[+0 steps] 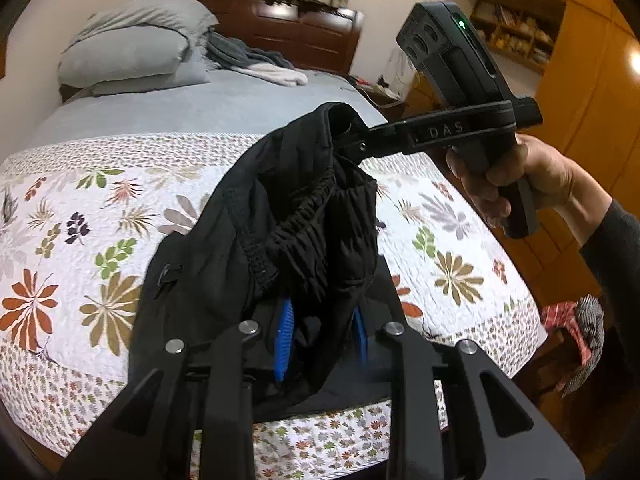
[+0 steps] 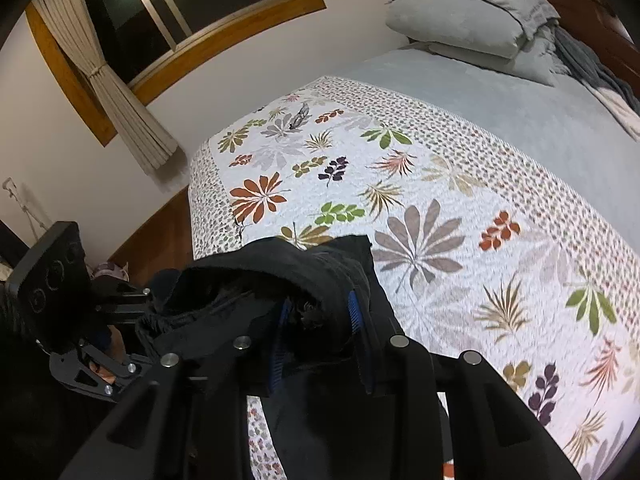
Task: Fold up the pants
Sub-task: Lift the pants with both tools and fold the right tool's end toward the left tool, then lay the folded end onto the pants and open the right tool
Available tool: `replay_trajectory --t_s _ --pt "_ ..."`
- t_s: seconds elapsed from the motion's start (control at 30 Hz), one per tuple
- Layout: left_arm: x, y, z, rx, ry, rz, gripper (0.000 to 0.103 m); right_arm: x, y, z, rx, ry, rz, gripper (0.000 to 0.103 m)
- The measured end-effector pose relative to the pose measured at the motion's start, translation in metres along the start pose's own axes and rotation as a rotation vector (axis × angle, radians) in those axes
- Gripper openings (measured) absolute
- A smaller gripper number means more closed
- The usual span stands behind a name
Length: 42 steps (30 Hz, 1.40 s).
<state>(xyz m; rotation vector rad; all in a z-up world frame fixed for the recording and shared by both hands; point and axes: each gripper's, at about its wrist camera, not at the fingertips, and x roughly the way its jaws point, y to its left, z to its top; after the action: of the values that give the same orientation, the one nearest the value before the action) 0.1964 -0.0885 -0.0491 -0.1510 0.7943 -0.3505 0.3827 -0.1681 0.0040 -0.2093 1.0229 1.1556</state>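
Note:
The black pants (image 1: 280, 216) hang in the air over the foot of the bed, held at the elastic waistband by both grippers. My left gripper (image 1: 322, 334) is shut on one part of the waistband, its blue pads pressed into bunched fabric. My right gripper (image 1: 348, 136) comes in from the right, held by a hand, and is shut on the other end of the waistband. In the right wrist view the pants (image 2: 280, 276) fill the right gripper (image 2: 320, 328), and the left gripper (image 2: 132, 312) sits at the far left, its tips buried in cloth.
A floral quilt (image 1: 80, 240) covers the near half of the bed, with a grey sheet (image 1: 200, 104) beyond. Grey pillows (image 1: 132, 48) and loose clothes (image 1: 256, 60) lie by the wooden headboard. A stool with red cloth (image 1: 576, 332) stands at the right. A curtained window (image 2: 160, 20) is on the far wall.

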Motion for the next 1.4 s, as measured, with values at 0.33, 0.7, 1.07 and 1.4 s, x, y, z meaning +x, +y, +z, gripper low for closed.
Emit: replay_trajectory --t_s 0.33,0.7,1.07,1.4 --pt "0.065 -0.04 -0.031 0.078 0.133 -0.025 0.023 0.001 -0.049 -0.079 0.109 -0.003 0.01 0.03" --pt "0.114 -0.058 -0.058 0.149 0.239 -0.009 0.023 0.013 -0.087 -0.144 0.213 -0.004 0.024 0.03" --pt "0.131 -0.058 -0.07 0.157 0.269 -0.001 0.024 0.023 -0.104 -0.171 0.277 -0.034 0.036 0.029" --pt "0.136 -0.057 -0.077 0.183 0.277 -0.016 0.028 0.012 -0.098 -0.191 0.366 -0.1 -0.032 0.033"
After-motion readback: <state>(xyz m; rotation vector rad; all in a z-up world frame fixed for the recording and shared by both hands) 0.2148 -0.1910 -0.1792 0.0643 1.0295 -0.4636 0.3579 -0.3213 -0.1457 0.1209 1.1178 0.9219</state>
